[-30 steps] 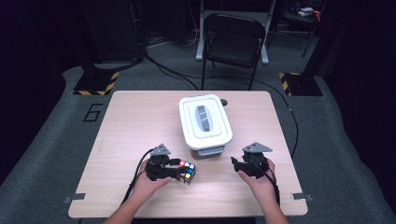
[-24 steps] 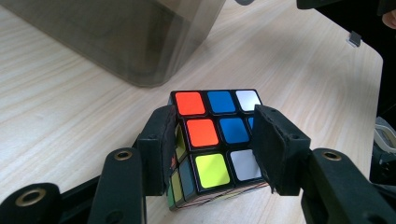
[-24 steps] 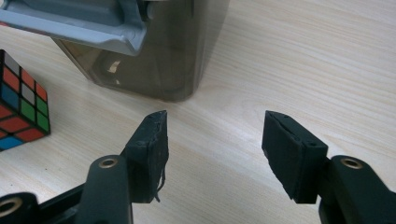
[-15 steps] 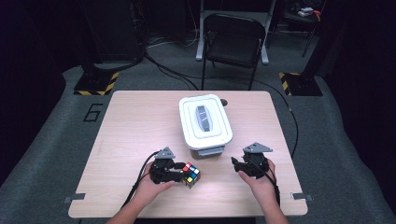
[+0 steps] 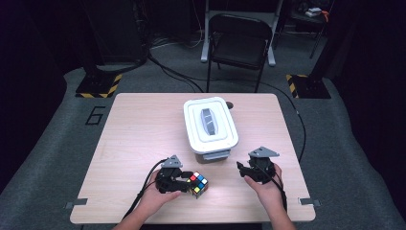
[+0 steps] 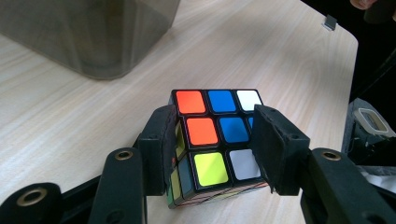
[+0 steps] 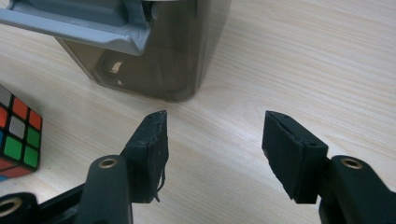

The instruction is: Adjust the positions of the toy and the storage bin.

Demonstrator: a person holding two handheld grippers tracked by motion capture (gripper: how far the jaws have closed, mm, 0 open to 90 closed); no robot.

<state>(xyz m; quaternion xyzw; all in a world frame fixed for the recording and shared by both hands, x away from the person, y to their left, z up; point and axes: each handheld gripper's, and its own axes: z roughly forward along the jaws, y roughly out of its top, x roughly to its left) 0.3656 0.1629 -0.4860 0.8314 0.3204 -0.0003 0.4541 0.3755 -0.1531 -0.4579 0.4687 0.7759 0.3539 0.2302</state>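
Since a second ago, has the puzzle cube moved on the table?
Yes. The puzzle cube, gripped in the left tongs, has shifted slightly toward the table's near edge, away from the lidded container.

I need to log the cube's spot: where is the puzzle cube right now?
The puzzle cube sits near the table's front edge in the high view, clamped in the left gripper, just in front of the lidded bin.

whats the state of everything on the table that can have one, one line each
puzzle cube: scrambled, resting on the table, clamped between the left gripper's jaws
left gripper: shut on the puzzle cube, pads pressed on two opposite sides
right gripper: open, nothing between its jaws, low over bare table
storage box: upright, white lid on
folding chair: unfolded, nobody on it, beyond the table
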